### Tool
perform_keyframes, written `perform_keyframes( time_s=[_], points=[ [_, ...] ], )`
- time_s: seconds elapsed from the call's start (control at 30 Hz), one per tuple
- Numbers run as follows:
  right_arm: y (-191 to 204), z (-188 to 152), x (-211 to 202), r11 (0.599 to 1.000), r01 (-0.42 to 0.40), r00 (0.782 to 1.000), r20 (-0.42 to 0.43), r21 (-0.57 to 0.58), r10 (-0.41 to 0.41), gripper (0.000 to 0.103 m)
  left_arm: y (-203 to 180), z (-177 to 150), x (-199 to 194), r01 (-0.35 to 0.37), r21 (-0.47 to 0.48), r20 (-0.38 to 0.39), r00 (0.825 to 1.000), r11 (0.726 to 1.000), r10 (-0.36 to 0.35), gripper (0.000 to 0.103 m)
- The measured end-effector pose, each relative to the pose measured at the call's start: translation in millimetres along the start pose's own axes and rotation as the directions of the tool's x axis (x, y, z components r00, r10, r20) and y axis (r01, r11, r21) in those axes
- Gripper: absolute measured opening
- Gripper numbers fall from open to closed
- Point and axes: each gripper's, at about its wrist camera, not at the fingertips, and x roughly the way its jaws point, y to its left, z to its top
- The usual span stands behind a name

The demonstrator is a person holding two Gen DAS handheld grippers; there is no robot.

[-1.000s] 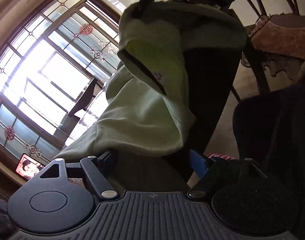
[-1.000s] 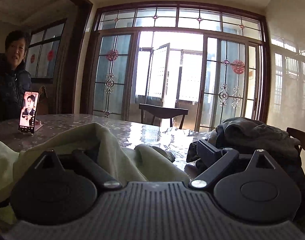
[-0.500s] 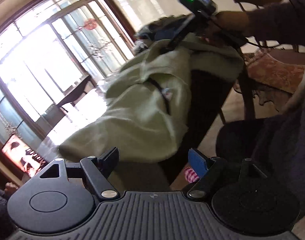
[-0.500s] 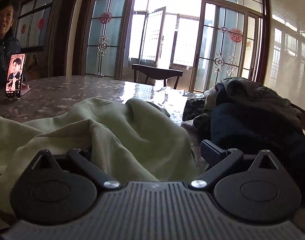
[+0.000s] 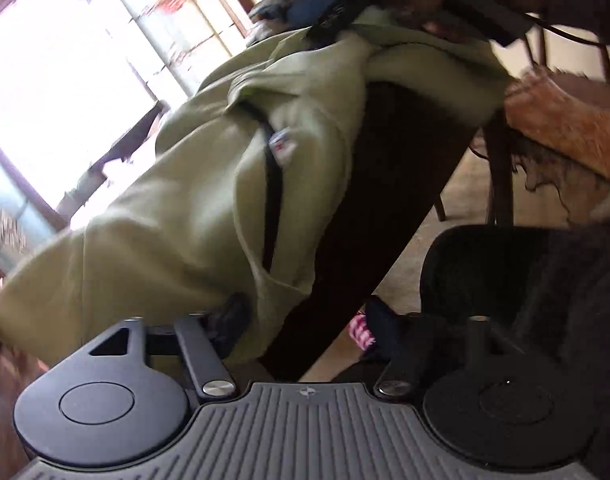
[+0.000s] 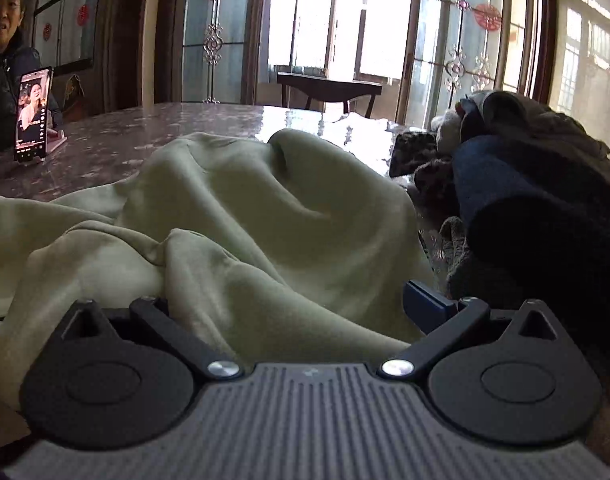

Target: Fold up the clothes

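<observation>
Mostly soft, rumpled pale-green fleece garment (image 6: 241, 216) across glossy marbled table (image 6: 145, 132)

Left of the green garment (image 6: 233, 216) the worktop (image 6: 145, 136) lies bare as far as the propped phone (image 6: 33, 114) — right of the garment, a dark clothes pile (image 6: 537, 184) blocks passage.

Right gripper (image 6: 297, 312) jaws spread wide, pale green garment (image 6: 241, 216) bunched between them and heaped straight ahead on the marble table (image 6: 153, 132); pads not pressing it. Dark pile of clothes (image 6: 537, 184) just ahead-right, touching the garment's edge. Phone on a stand (image 6: 33, 114) far ahead-left, screen lit, a person (image 6: 3, 60) behind it. Empty chair (image 6: 329, 88) beyond the table.
</observation>
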Motion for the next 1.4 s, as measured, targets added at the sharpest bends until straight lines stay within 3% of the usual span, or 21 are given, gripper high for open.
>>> perform_keyframes(
  time_s=[0.1,0.2,0.37,0.5,0.93,1.27,1.4],
  points=[
    [-2,6,11,0.996,0.004,0.995,-0.095,0.087,0.005,0.102,13,5,-1,0.04,-0.137,-0.007,0.999,0.99,-0.041,0.037],
    [13,18,12,0.998,0.058,0.988,-0.145,0.014,-0.055,0.102,21,8,4,0.021,-0.206,-0.027,0.999,0.978,-0.027,0.024],
    [47,30,12,0.971,0.167,0.966,-0.166,-0.171,-0.196,0.102,28,12,8,0.025,-0.279,-0.041,0.998,0.96,-0.038,0.02],
    [58,34,10,0.954,0.199,0.957,-0.167,-0.226,-0.239,0.102,31,10,7,0.023,-0.29,-0.054,0.998,0.957,-0.04,0.019],
    [48,38,16,0.97,0.167,0.957,-0.207,-0.18,-0.203,0.102,30,8,13,0.005,-0.321,-0.083,0.996,0.947,-0.034,0.019],
    [55,45,22,0.958,0.173,0.945,-0.235,-0.226,-0.227,0.102,30,11,17,-0.014,-0.323,-0.096,0.995,0.946,-0.018,0.018],
    [51,40,18,0.965,0.17,0.955,-0.209,-0.198,-0.211,0.102,38,10,19,-0.007,-0.41,-0.098,0.995,0.912,-0.036,0.018]
  ],
)
